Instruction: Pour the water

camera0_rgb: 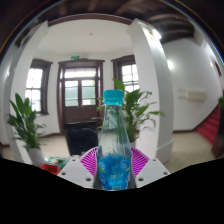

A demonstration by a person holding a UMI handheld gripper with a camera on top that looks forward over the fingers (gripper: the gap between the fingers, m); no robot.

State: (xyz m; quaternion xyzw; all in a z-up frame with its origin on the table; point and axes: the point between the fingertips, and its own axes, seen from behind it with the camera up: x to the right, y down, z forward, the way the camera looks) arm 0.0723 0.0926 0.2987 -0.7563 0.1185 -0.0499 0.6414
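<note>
A pale floor [183,152] spreads across the room. On it, at nine o'clock from the bottle [114,140], stands a potted plant [26,122]; a second plant [137,106] stands at two o'clock. The bottle itself rests on no surface: the gripper [114,165] carries it, both fingers pressed against its sides.

A dark wooden double door [80,92] stands well beyond the tool, with a dark-framed window [36,88] to its left and another window [126,72] to its right. A leafy potted plant [24,122] stands ahead to the left; a second plant [138,108] rises ahead to the right.
</note>
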